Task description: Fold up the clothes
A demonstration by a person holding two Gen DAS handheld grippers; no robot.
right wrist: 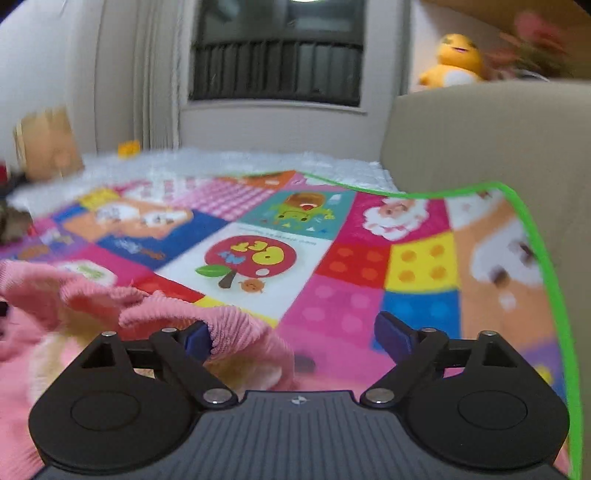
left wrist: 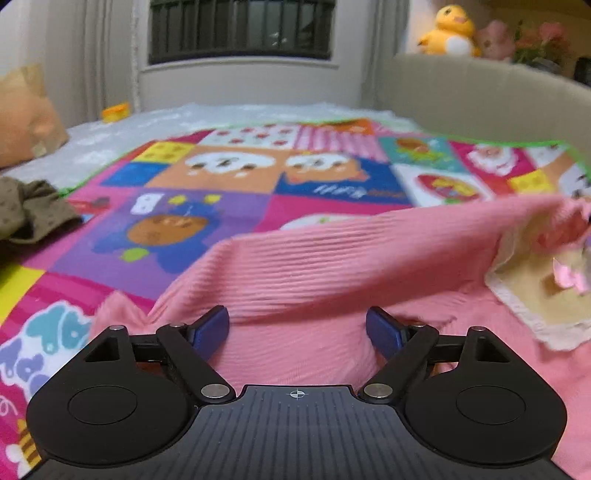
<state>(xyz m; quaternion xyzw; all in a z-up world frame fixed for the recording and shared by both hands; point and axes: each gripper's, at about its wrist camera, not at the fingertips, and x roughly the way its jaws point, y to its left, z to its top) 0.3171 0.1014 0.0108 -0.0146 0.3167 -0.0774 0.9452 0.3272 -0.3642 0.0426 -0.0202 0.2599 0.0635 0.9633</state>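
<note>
A pink ribbed garment (left wrist: 332,273) lies rumpled on a colourful patchwork mat (left wrist: 207,206), with a cream lace-edged patch and a pink bow at its right side. My left gripper (left wrist: 297,326) is open just above the pink cloth, and its blue pads do not press on anything. In the right wrist view the same pink garment (right wrist: 177,314) bunches up at the lower left. My right gripper (right wrist: 291,334) stands open; a fold of pink cloth drapes by its left finger, and bare mat (right wrist: 332,295) shows between the fingers.
An olive-brown garment (left wrist: 29,210) sits crumpled at the mat's left edge. A beige padded headboard (right wrist: 480,140) rises on the right, with a yellow plush duck (left wrist: 448,31) on top. White bedding, a brown paper bag (left wrist: 26,110) and a barred window lie beyond.
</note>
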